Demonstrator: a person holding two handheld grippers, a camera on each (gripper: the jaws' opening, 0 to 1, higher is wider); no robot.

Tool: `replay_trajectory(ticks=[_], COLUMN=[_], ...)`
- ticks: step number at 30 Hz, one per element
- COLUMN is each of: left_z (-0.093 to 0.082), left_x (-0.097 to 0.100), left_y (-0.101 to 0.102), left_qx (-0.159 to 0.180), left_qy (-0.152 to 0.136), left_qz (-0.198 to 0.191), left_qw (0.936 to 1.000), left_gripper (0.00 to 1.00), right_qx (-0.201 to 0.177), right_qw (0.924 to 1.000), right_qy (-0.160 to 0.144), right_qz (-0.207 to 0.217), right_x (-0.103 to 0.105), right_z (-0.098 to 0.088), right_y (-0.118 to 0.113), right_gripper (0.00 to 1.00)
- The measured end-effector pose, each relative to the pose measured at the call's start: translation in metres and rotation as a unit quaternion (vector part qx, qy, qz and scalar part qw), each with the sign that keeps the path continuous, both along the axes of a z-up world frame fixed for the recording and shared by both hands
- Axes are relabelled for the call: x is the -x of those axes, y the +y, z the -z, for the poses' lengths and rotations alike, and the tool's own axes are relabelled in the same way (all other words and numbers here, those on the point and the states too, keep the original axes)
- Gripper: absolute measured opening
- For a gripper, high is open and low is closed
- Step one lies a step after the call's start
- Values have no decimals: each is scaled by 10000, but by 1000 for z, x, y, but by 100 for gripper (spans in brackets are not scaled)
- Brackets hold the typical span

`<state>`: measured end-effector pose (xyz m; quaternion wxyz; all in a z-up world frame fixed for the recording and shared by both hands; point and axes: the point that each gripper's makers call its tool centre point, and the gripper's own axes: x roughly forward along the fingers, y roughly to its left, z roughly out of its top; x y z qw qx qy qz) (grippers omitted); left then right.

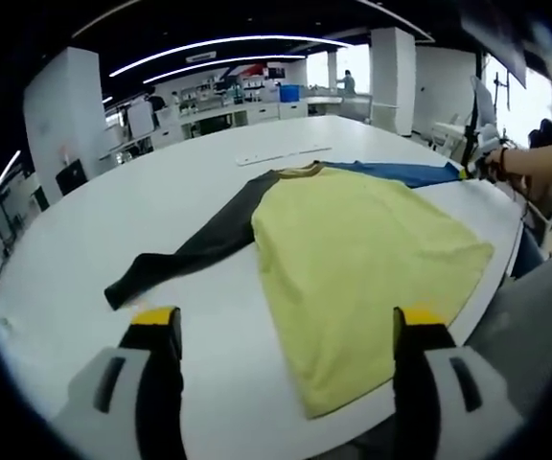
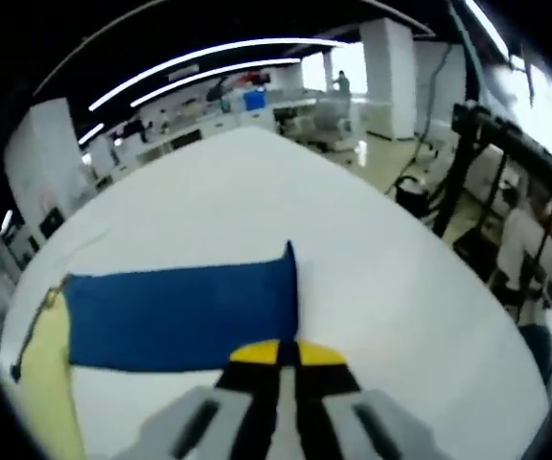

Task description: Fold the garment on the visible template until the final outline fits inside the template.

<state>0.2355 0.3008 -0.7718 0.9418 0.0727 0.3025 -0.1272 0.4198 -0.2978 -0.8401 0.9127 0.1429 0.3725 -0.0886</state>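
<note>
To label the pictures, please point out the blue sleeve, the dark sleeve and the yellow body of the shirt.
blue sleeve (image 2: pixel 180 321): right gripper view, middle of sleeve.
dark sleeve (image 1: pixel 195 251): left gripper view, mid-length.
yellow body (image 1: pixel 353 264): left gripper view, centre of the panel.

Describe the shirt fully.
The shirt lies flat on the white table: soft yellow body, dark collar, one dark grey sleeve stretched out, one blue sleeve stretched the other way. The right tool looks shut on the blue sleeve's cuff edge. The left tool is open, hovering over the hem.

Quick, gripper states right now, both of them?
Left gripper: open, holding nothing, above the yellow shirt.
Right gripper: shut on the blue sleeve at its cuff edge.
</note>
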Motion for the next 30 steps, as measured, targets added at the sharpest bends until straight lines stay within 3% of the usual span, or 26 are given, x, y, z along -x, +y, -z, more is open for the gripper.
replay_trajectory(ticks=[5,8,16,21,30], left_z=[-4,-6,-5,-5,-6], left_x=[-3,-4,-2,0,0], left_y=[-3,-2,-4,-6,-3], left_qx=[22,36,58,81,92], left_qy=[-74,-104,-66,-60,-81], left_qz=[37,31,74,63,45], left_qw=[10000,9999,9999,9999,9999], left_gripper=[88,88,89,89,89], right_qx=[-177,-44,-177,-506,-651], right_qw=[9996,9990,9943,9891,9795], right_qy=[-202,-345,-677,-986,-1294], right_qz=[0,-295,-807,-970,-1403], right_x=[-5,-11,-28,-36,-46], right_z=[-7,-18,-41,-55,-80], right_y=[2,11,39,58,88], right_gripper=[0,0,0,0,0])
